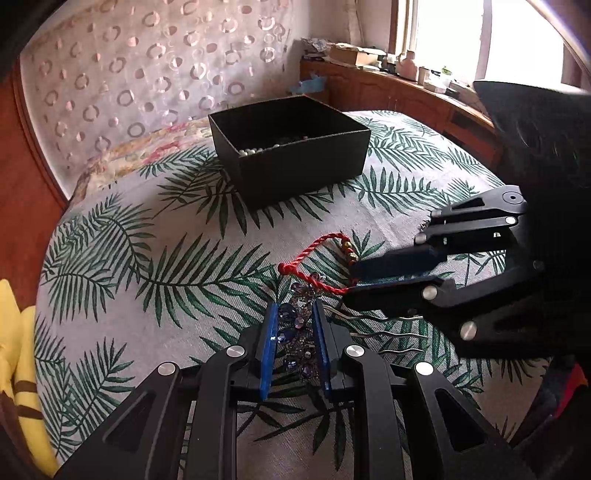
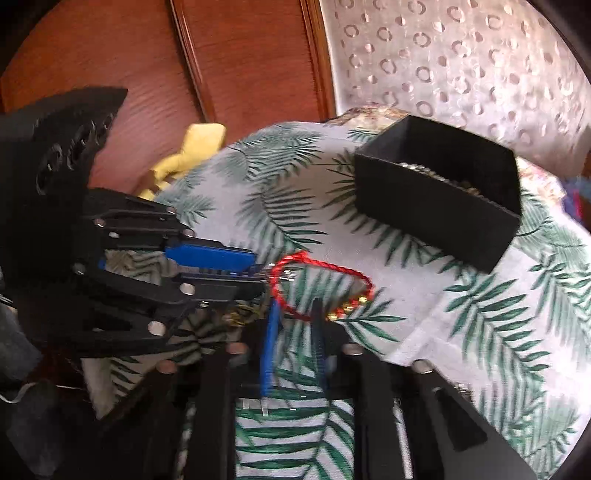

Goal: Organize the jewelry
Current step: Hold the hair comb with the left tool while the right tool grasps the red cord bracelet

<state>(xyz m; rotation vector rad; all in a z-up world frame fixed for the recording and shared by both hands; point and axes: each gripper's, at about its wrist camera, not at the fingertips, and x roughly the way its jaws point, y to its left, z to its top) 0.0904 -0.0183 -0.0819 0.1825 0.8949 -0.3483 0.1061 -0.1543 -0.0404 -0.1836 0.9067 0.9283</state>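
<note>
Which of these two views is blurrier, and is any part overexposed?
Right wrist view: motion-smeared, the black box and red cord bracelet soft-edged. Left wrist view: sharp on the jeweled hair comb, but the window is blown out white.

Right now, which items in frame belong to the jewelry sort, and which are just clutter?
Job items:
- purple jewelled hair comb with wavy metal prongs, between the left claw fingers
- red twisted cord bracelet with gold beads, at the right claw tips
- black open cardboard box holding pearl beads

Lying about:
- yellow plush toy
- cluttered wooden window ledge
- palm-leaf print cloth
</note>
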